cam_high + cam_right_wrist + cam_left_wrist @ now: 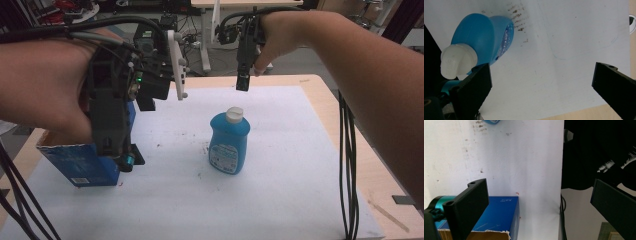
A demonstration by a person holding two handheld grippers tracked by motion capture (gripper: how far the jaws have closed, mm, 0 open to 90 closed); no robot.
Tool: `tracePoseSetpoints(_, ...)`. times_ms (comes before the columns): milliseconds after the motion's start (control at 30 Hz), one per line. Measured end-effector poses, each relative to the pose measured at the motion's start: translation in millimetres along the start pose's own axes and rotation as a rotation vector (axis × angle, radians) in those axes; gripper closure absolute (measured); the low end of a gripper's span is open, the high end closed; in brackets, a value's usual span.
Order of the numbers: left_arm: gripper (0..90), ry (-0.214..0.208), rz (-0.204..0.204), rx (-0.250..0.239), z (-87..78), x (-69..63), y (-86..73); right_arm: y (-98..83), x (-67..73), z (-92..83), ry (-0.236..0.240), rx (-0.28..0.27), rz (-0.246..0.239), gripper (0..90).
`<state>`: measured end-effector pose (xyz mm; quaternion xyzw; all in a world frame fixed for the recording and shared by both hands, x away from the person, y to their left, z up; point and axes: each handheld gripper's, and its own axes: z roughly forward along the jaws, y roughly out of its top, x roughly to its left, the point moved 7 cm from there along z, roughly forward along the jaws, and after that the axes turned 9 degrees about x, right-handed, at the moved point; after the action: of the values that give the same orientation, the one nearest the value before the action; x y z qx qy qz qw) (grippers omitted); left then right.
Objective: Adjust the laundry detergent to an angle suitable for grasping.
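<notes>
The bottle (229, 142) stands upright near the middle of the white sheet (280, 200), which covers the table (320, 82); the box (82, 165) stands well apart to its left, near the sheet's left edge; cables (348, 165) hang at the table's right side.

Wooden table (320, 85); white sheet (280, 200), blue bottle (229, 142), blue box (82, 162), perhaps cardboard.

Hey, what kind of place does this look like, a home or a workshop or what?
Probably a lab or workshop: a wooden table under a stained white sheet, desk legs and cables behind.
</notes>
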<state>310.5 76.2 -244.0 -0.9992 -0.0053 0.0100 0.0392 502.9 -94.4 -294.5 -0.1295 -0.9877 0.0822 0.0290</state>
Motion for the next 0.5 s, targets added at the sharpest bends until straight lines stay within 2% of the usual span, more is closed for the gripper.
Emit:
tracePoseSetpoints(233, 1.7, -0.008, -0.001, 0.002, -0.4, 0.2, 0.3, 0.8, -0.5, -1.4, 0.006, -0.009, -0.003, 1.9)
tracePoseSetpoints(400, 1.7, -0.009, -0.009, 0.021, 2.8, 2.4, -1.4, -1.9, -1.5, 1.6, 0.002, 0.004, -0.002, 1.9)
tracePoseSetpoints(500, 1.7, -0.01, -0.011, 0.031, 3.8, 3.2, -1.4, -2.2, -2.2, 0.8, 0.002, -0.008, 0.001, 1.9)
